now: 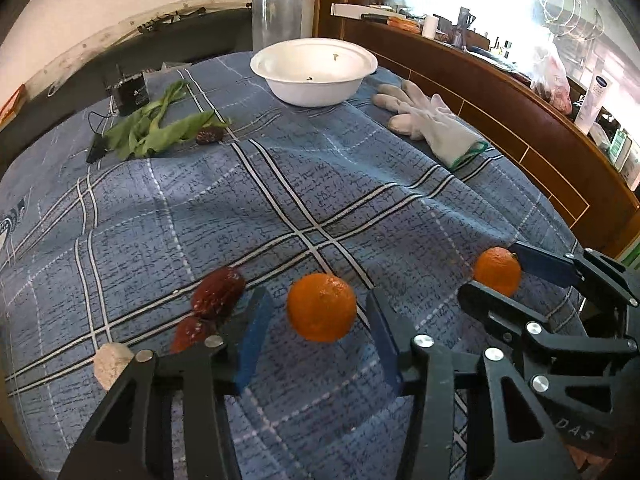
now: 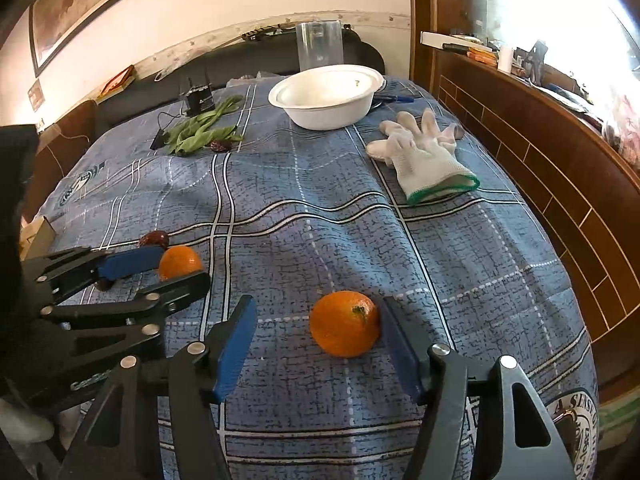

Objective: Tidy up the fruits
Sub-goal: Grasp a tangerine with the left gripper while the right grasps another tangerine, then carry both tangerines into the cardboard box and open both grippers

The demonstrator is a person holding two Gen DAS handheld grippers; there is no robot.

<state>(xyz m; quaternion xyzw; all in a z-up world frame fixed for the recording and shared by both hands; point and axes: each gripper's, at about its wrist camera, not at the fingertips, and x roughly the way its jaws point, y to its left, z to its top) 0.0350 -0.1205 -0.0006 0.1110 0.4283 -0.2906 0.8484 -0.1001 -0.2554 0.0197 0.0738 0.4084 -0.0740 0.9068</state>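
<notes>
Table (image 1: 320,184) under a blue checked cloth, seen from both wrists.

Left tongs (image 1: 318,300): partly open, set astride the left orange (image 1: 322,307), a blue pad (image 1: 256,336) on either side and a narrow strip of cloth visible between each pad and the peel; nothing gripped. Orange resting on the cloth at the near edge of the table.

Right tongs (image 2: 318,306): partly open, set astride the right orange (image 2: 345,323). Right pad (image 2: 400,344) just beside or touching the peel, cannot tell which; left pad clearly apart from it; no grip. Orange on the cloth, stem scar facing up and right, near the table's front edge.

Both oranges side by side, near each other, each between its own pair of fingers.

Two dark red fruits (image 1: 218,292) touching one another just left of the left tongs, with a pale lump (image 1: 112,362) nearer the table edge.

At the far end: white bowl (image 1: 312,92), holding only a few small specks; clear cylinder (image 1: 278,16) behind it. Left of the bowl, leafy greens (image 1: 160,132) with another dark fruit (image 1: 209,135) at their right tip. Right of the bowl, white glove (image 1: 428,120) with a green cuff, lying flat.
</notes>
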